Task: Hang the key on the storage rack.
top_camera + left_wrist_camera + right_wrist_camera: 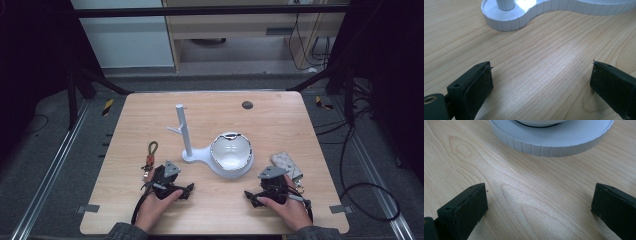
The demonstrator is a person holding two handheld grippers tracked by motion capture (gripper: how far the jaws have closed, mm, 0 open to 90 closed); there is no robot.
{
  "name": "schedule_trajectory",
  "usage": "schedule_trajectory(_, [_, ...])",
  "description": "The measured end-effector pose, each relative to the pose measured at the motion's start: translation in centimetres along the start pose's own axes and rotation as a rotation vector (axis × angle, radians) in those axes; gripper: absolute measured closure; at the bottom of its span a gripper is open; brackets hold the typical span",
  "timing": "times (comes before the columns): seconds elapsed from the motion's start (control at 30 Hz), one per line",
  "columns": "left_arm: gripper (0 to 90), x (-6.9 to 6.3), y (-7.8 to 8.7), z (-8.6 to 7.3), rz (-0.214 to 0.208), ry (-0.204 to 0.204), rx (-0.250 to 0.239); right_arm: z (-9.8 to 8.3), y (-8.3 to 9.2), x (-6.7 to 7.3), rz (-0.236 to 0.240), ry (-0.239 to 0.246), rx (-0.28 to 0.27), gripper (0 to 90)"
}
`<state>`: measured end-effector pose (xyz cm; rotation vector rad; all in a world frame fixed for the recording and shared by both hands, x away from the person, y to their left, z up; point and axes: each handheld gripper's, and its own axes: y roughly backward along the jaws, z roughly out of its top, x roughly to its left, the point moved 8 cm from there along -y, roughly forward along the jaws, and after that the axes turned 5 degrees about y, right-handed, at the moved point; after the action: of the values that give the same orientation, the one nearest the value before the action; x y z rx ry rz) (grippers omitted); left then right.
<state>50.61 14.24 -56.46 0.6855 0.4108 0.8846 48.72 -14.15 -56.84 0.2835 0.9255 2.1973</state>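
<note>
A white stand point(186, 137) with an upright post and a short side branch sits mid-table. Its ribbed base point(506, 23) widens to the right under a white bowl point(230, 152). My left gripper point(188, 190) rests low on the table in front of the post, held by a hand. Its jaws are open over bare wood in the left gripper view point(541, 65). My right gripper point(249, 197) lies in front of the bowl, also hand-held. It is open point(540, 187) with nothing between its jaws, facing the round part of the base point(549, 145).
A brown strap with a red clip point(150, 155) lies left of the left gripper. A quilted beige pouch point(286, 164) lies just behind the right gripper. A dark round cap point(247, 105) marks the wooden table point(280, 125) near its far edge.
</note>
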Motion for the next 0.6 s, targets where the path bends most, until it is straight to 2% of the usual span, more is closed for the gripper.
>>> schedule_trajectory(0.07, [3.7, 0.1, 0.1, 0.0, -0.011, 0.008, -0.002, 0.0, 0.0, 0.0, 0.001, 0.000, 0.000, 0.4])
schedule_trajectory(0.17, [5.5, 0.8, 0.7, -0.1, -0.005, 0.032, 0.001, 0.0, 0.0, 0.0, 0.000, -0.002, -0.001, 0.5])
schedule_trajectory(0.33, [6.5, 2.6, 2.4, 0.7, 0.026, 0.058, -0.005, 0.0, 0.1, 0.0, -0.003, -0.002, 0.004, 0.5])
schedule_trajectory(0.47, [6.7, 4.9, 4.0, 2.0, 0.081, 0.055, 0.018, 0.0, 0.1, 0.0, -0.002, -0.002, 0.004, 0.5])
schedule_trajectory(0.53, [7.1, 6.0, 4.6, 2.6, 0.088, 0.073, 0.041, -0.1, 0.1, 0.1, -0.003, -0.006, 0.001, 0.5])
schedule_trajectory(0.6, [8.7, 7.3, 5.1, 3.2, 0.121, 0.084, 0.066, -0.1, 0.1, 0.1, -0.004, -0.004, -0.001, 0.5])
